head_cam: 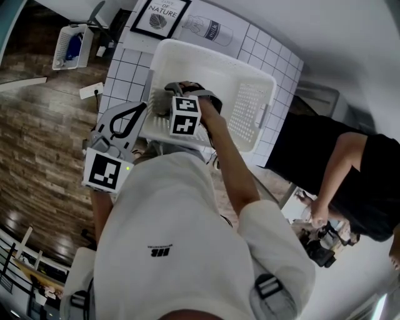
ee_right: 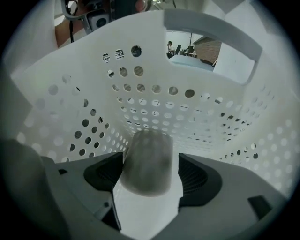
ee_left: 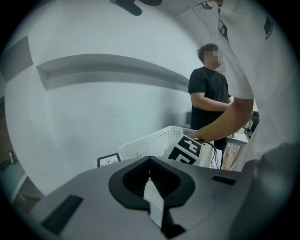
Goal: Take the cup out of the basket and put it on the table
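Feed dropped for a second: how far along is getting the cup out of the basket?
Done: the right gripper is down inside the basket, jaws open either side of the cup. In hand: nothing gripped yet; the cup sits on the basket floor. Remaining: close, lift it out, set it on the table. The left gripper is shut, empty.

Office-like room: tiled table, framed print, wood floor.

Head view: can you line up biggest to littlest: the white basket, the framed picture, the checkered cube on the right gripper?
1. white basket
2. framed picture
3. right gripper's marker cube
The last two look close, and the cube is nearer the camera.
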### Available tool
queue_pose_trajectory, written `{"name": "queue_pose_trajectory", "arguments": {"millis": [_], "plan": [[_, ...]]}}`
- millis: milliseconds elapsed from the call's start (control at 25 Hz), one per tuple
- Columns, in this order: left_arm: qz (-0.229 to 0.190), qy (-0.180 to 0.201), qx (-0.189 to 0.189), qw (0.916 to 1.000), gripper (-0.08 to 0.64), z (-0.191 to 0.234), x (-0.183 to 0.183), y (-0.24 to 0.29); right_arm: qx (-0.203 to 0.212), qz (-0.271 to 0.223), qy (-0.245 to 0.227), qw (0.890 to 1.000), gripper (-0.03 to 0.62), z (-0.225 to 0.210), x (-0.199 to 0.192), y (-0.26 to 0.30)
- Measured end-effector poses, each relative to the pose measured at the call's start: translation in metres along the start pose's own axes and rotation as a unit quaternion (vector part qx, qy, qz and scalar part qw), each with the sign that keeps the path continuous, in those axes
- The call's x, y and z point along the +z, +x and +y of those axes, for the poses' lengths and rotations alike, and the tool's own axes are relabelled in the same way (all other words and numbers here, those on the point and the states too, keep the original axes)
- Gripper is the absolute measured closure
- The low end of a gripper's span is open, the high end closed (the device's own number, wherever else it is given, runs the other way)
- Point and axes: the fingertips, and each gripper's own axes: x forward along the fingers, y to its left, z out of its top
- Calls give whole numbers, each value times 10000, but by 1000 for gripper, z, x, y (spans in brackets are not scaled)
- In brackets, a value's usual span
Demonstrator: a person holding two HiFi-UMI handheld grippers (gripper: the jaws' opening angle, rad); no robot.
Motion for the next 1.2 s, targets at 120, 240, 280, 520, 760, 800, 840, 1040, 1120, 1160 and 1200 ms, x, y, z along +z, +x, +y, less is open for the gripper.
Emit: {"name": "queue_pose_trajectory", "arguments": {"millis": [120,240,280,520,760,800,840,1040,1120,1160,1200], "plan": [[10,2,7,10000,552,1,-1,0,58,3,14,10000,233,0,0,4],[17,2,6,10000,551,0,-1,0,146,1,47,9999,229,2,-1,9],[16,8,6,10000,551,0,-1,0,179,2,62,9998,227,3,-1,11],[13,25,4,10000,551,-1,0,0,328,1,120,9994,219,5,-2,19],[26,15,-20,10000,551,-4,-1,1,406,-60,167,9990,216,5,-2,21],[27,19,-28,10000,551,-4,-1,2,402,-62,178,9990,215,5,-2,21],[25,25,-35,10000,551,-4,0,2,394,-65,189,9990,216,5,-1,21],[6,35,-44,10000,551,-4,-1,2,374,-46,253,9990,215,3,-1,20],[17,29,-47,10000,551,-3,-2,2,373,-54,290,9989,215,3,-1,20],[22,30,-51,10000,551,-3,-2,2,369,-59,310,9988,215,2,-1,20],[25,34,-57,10000,552,-3,-2,2,364,-58,330,9988,215,2,-1,19]]}}
